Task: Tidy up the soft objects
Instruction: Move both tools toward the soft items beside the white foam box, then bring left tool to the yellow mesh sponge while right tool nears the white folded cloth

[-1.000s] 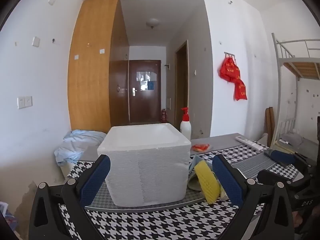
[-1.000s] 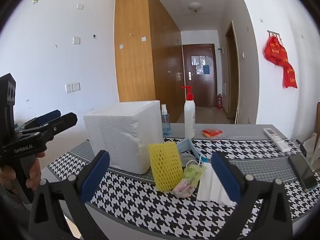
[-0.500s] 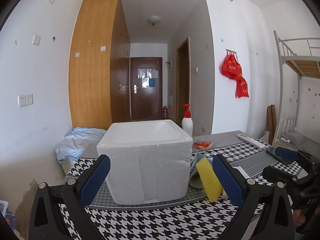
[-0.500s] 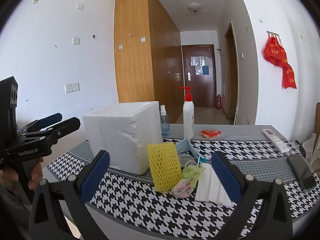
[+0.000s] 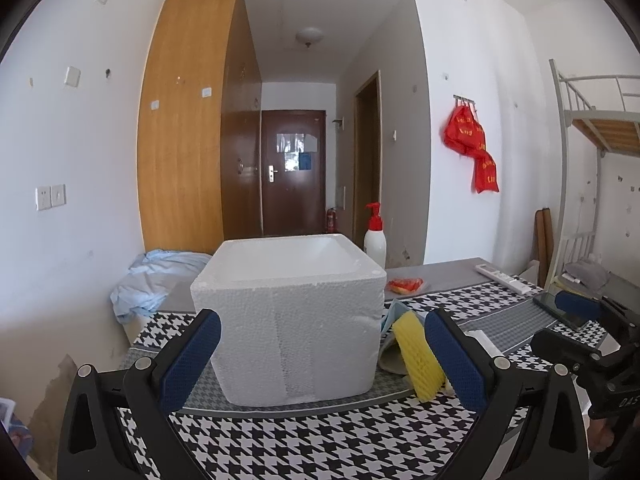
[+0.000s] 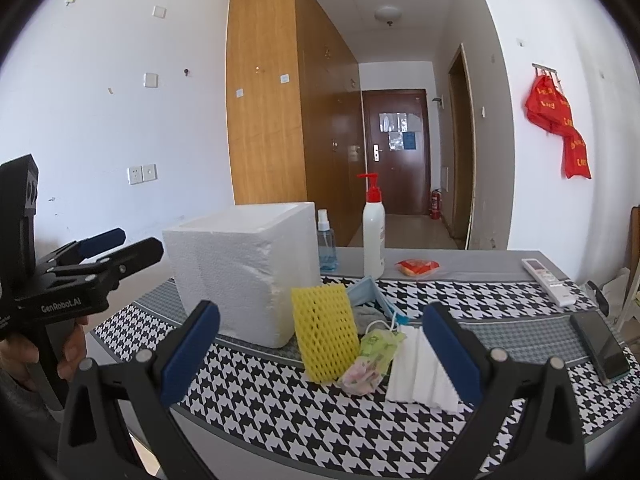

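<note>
- Your right gripper (image 6: 320,350) is spread wide and empty, held above the near edge of the table (image 6: 280,404) and looking straight at the pile of soft things.
- Your left gripper (image 5: 320,354) is also wide apart with nothing between its pads; it frames the white foam box (image 5: 292,320), which stands open-topped on the checked cloth.
- Nothing has been picked up yet, so you seem to be at the very start: approach, before the first grasp.
- The pile lies just to the right of the box. The yellow foam net sleeve (image 6: 325,332) stands upright, leaning close to the box's corner; whether it touches the box you cannot tell.
- Beside it lie a crumpled green and pink wrapper (image 6: 370,362), a white pleated foam sheet (image 6: 420,372) and, behind them, a light blue face mask (image 6: 368,294) over something grey.
- The next move, as I judge it, calls for lowering your right gripper onto the yellow sleeve, the nearest piece, closing gently and carrying it over the rim of the box.
- The sleeve looks light and springy; pinch it mid-body so it neither slips nor drags the wrapper along.
</note>
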